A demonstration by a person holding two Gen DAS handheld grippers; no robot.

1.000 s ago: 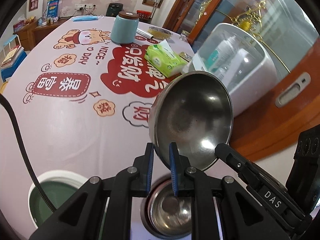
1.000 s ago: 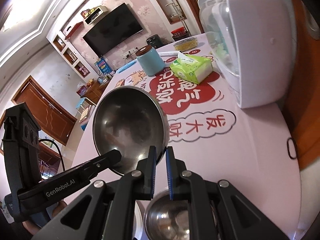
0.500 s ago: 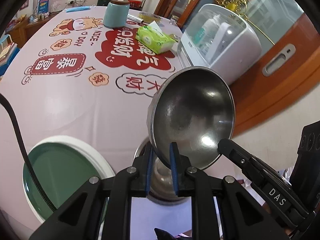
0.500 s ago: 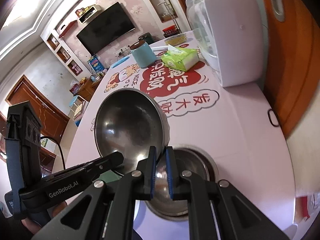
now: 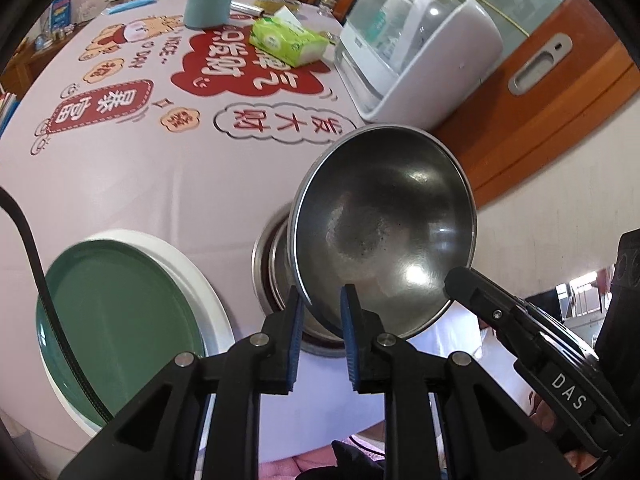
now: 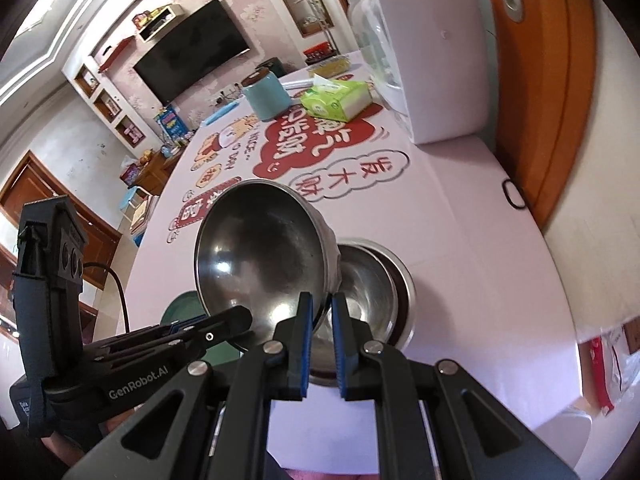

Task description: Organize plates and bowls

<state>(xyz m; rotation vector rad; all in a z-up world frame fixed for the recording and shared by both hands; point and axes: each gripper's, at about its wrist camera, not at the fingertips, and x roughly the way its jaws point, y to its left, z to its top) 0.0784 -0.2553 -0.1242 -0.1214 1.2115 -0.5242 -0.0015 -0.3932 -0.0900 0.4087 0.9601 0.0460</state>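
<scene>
Left wrist view: my left claw [image 5: 322, 312] is clenched on the rim of the tilted steel bowl [image 5: 384, 236], held above the stacked bowls [image 5: 268, 264] on the bench [image 5: 160, 184], green plate [image 5: 116, 320] just left.

Right wrist view: my right claw [image 6: 321, 312] pinches the same bowl's [image 6: 260, 256] opposite rim; the stack [image 6: 372, 280] sits right behind it.

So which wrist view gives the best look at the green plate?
The left wrist view: the green plate shows most of its face and white rim on the table, beside the held steel bowl, with only a cable crossing it. The right wrist view shows just a sliver behind the bowl and the left gripper.
</scene>
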